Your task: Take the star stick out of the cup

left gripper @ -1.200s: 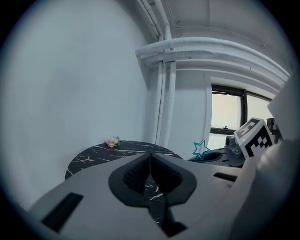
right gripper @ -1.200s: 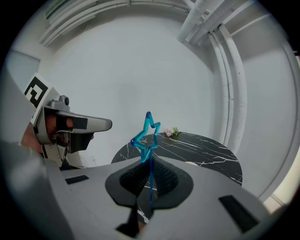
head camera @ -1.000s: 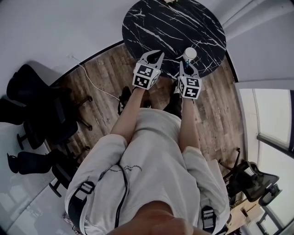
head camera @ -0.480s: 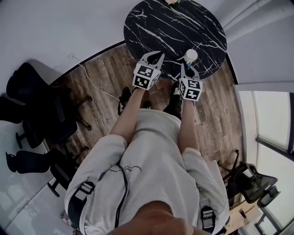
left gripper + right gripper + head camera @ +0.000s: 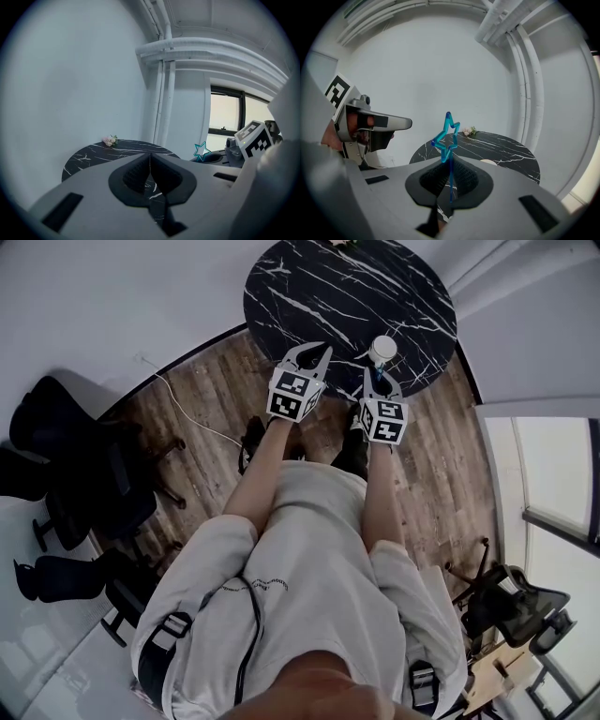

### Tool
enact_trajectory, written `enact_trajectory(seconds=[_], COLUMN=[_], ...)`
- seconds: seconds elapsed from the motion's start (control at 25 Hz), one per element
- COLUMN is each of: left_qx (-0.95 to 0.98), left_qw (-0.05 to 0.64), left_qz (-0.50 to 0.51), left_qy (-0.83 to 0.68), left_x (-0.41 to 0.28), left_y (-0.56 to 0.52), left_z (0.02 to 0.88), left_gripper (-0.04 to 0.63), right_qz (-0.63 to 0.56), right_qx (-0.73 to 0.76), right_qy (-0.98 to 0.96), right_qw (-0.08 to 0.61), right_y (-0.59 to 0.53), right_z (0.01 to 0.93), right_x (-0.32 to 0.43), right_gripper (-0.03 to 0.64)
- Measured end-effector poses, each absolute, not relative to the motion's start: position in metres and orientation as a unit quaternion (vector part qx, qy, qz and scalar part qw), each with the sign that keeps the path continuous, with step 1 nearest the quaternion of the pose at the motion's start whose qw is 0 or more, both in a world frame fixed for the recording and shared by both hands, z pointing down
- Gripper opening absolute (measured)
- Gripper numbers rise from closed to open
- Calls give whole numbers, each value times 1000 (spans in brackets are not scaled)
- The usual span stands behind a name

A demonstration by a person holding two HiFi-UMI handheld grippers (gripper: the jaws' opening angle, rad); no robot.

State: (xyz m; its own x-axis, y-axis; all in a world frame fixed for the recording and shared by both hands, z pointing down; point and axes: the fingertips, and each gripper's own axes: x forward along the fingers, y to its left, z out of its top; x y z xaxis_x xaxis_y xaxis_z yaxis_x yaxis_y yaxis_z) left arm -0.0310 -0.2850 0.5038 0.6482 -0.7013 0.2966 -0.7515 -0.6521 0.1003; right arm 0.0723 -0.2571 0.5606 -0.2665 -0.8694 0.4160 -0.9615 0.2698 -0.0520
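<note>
The blue star stick (image 5: 446, 136) stands upright between the jaws of my right gripper (image 5: 449, 176), which is shut on its thin stem. The stem's lower end hangs free in the gap below the pads. The white cup (image 5: 382, 350) stands on the near right part of the round black marble table (image 5: 309, 287), just beyond my right gripper (image 5: 380, 381). Its pale rim (image 5: 487, 162) peeks over the right jaw. My left gripper (image 5: 309, 354) hovers over the table's near edge, left of the cup. Its jaws (image 5: 150, 168) meet with nothing between them. From there the star (image 5: 202, 150) shows at the right.
A small bunch of pink flowers (image 5: 110, 140) lies at the table's far edge by the white wall. Black office chairs (image 5: 66, 437) stand on the wooden floor to the left, another chair (image 5: 516, 601) at the lower right. A white cable (image 5: 197, 413) runs across the floor.
Both grippers stay near the table's front edge with the right one just short of the cup. Only the head view has shifted slightly.
</note>
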Motion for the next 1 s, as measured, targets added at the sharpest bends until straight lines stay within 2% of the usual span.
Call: enact_trajectory(seconds=[1.0], left_qx=[904], left_qw=[115], left_qz=[116], left_qy=[-396], left_x=[-21], left_y=[-277], left_z=[509], left_gripper=[23], right_qz=[147], right_qx=[585], right_qy=[-787], right_qw=[131], right_y=[-248], right_z=[554], right_x=[79], right_gripper=[40])
